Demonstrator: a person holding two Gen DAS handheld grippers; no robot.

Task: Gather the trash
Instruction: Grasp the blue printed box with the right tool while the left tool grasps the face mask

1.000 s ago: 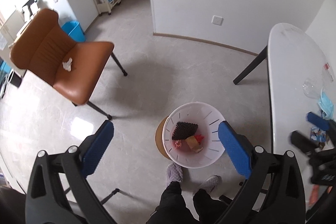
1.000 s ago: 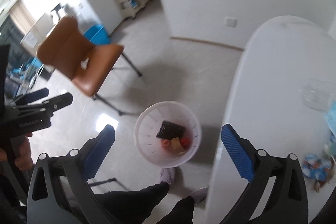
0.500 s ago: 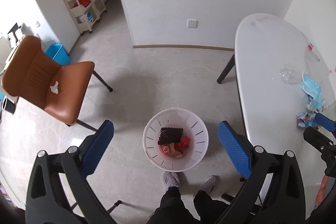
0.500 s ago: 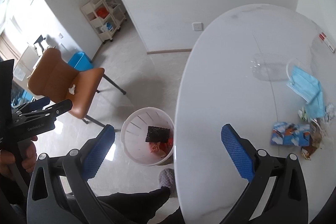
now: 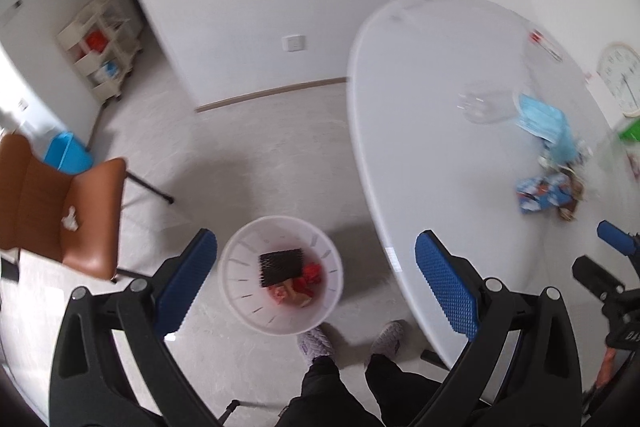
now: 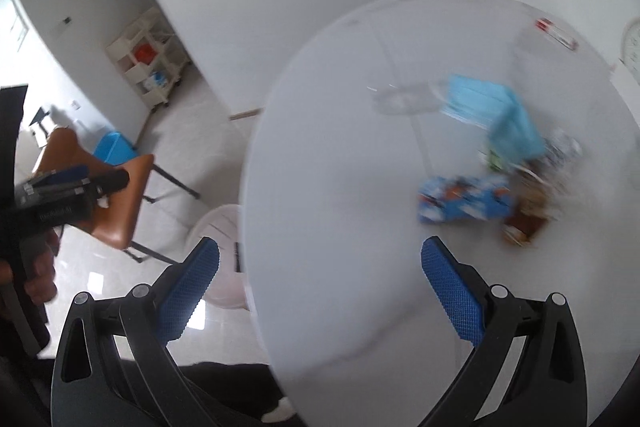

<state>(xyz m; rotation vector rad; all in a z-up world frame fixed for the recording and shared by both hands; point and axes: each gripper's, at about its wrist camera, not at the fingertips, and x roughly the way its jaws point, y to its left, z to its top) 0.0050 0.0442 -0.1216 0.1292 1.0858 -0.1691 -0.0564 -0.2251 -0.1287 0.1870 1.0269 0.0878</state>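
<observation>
Right now I hold both grippers up with nothing in them. My left gripper (image 5: 316,275) has its blue pads (image 5: 446,291) spread wide, hanging over the floor above the white bin (image 5: 280,323). That bin stands on the floor just beside the near left edge of the white table (image 5: 420,131), with a person's slippered feet (image 5: 316,345) close by its near side. Inside it I see a black ridged piece (image 5: 280,263) and some red and tan scraps (image 5: 304,285).

My right gripper (image 6: 320,287) is also spread open and empty, poised over the table's near left part. The trash I am after lies toward the table's right edge: a blue patterned wrapper (image 6: 464,205), a brown scrap (image 6: 526,227) touching its right end, and a light blue face mask (image 6: 496,111) just beyond them. A clear plastic piece (image 6: 400,101) sits to the left of the mask, nearer the middle of the table. Everything there is blurred, so I cannot tell the smaller bits apart.

Off to the left, a brown chair (image 5: 68,211) stands on the floor with a crumpled white tissue (image 5: 70,221) on its seat, well apart from the bin.
</observation>
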